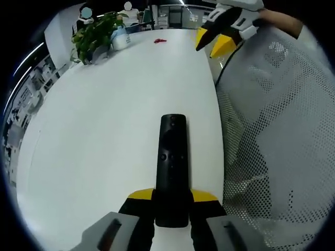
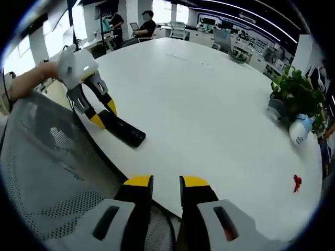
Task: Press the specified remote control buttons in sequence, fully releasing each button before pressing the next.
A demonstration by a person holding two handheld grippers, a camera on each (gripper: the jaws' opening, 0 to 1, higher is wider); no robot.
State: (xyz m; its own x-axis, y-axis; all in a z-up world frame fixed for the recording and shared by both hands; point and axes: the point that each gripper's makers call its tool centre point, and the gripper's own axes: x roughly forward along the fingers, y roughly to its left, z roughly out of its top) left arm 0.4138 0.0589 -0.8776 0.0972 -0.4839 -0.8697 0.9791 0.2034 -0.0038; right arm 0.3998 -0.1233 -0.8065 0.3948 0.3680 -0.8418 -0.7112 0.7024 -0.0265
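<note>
1. Clamping the near end of the remote (image 1: pixel 172 170) between the yellow-tipped jaws of the left gripper (image 1: pixel 172 201), close to the rounded edge of the table (image 1: pixel 104 130), in the left gripper view.
2. Lying flat and lengthwise on the white top: a slim, matte black bar with small round buttons near its middle.
3. Crowding that edge on the right: a chair back (image 1: pixel 282 130) of pale, see-through mesh.
4. Hovering at the table's rim in the right gripper view, the right gripper (image 2: pixel 166 183), jaws set narrowly apart and gripping nothing.
5. Stretching beyond the remote, a wide run of smooth, bare white tabletop, leaving plenty of free room.
6. Sitting toward the far side: a leafy green plant (image 1: pixel 97 34), a white bottle (image 2: pixel 299 130) beside it, and a small red object (image 2: pixel 297 182) apart from both.
</note>
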